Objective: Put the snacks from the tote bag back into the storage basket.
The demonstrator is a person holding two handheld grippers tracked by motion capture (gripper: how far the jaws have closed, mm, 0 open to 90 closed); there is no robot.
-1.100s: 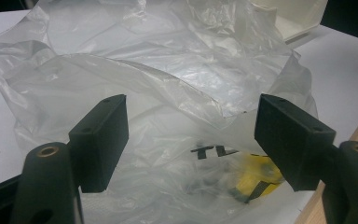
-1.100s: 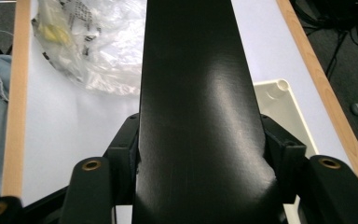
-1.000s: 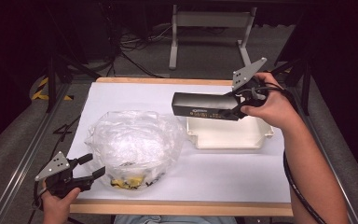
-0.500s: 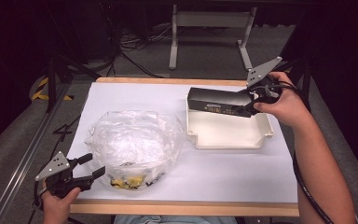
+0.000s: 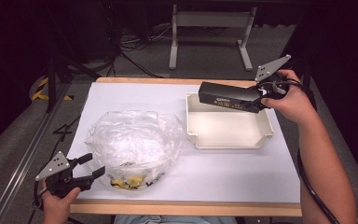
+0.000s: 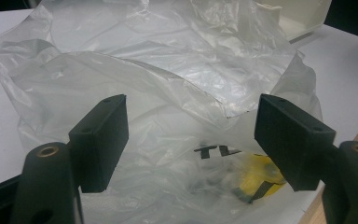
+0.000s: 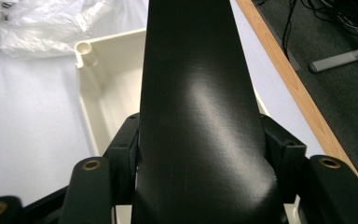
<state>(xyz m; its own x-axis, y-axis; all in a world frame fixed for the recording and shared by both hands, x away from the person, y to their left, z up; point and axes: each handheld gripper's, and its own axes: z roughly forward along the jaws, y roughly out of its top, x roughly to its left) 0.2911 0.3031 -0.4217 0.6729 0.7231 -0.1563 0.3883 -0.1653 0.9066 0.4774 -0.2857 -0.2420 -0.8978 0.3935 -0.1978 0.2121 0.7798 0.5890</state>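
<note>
Right gripper (image 5: pixel 256 101) is clamping a long black box (image 5: pixel 228 96) over the cream tray's (image 5: pixel 228 140) twelve-o'clock rim, while left gripper (image 5: pixel 89 169) is gaping beside the plastic bag (image 5: pixel 133 140).

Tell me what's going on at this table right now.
A person works at a white-topped table with a handheld gripper in each hand. The right gripper is clamped on one end of a long black box, holding it level above the far edge of an empty cream plastic tray. The left gripper sits open at the near left corner, its jaws pointed at a crumpled clear plastic bag with something yellow and black inside, not gripping it.
</note>
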